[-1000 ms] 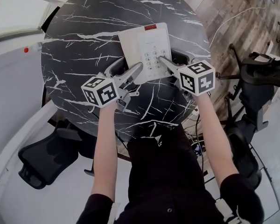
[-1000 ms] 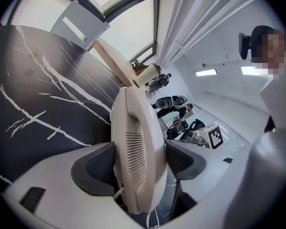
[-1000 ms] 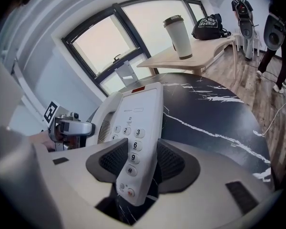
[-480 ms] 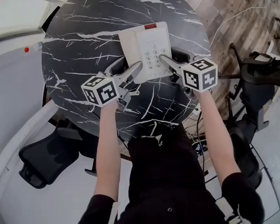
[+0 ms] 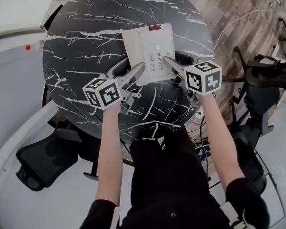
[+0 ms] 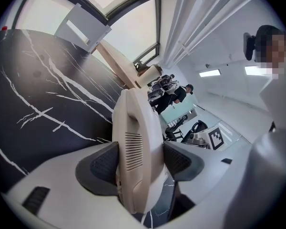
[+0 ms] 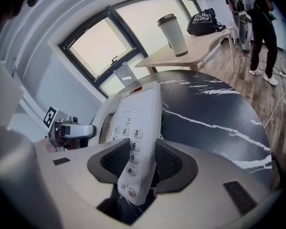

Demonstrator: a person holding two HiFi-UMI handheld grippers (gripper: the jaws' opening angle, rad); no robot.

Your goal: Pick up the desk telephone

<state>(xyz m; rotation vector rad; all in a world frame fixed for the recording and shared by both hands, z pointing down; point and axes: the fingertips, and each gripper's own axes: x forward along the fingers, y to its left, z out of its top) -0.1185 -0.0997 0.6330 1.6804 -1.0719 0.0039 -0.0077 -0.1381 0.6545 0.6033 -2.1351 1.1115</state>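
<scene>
Found the telephone (image 5: 148,49) flat on the table (image 5: 86,42), just toward 3 o'clock of the tabletop's middle, with the handset (image 5: 131,49) along its 9 o'clock side and the keypad (image 5: 157,58) toward 3 o'clock. Noted no lift yet.

Noted the left gripper (image 5: 134,65) at the telephone's 7 o'clock corner, jaws closing across the handset side, pads apparently touching both faces. Noted the right gripper (image 5: 175,58) at the 5 o'clock corner, jaws closing over the keypad edge, 1 pad on the key face and the other against the opposite face.

Judged the step in hand as securing 2 grips before raising.

1. Recommended completing both closures before any upward move.
2. Advised a firm, even squeeze, given smooth plastic likely to slide under a weak pinch.
3. Recommended raising both ends together and level, with the handset apparently only cradled and liable to slip off if tipped.
</scene>
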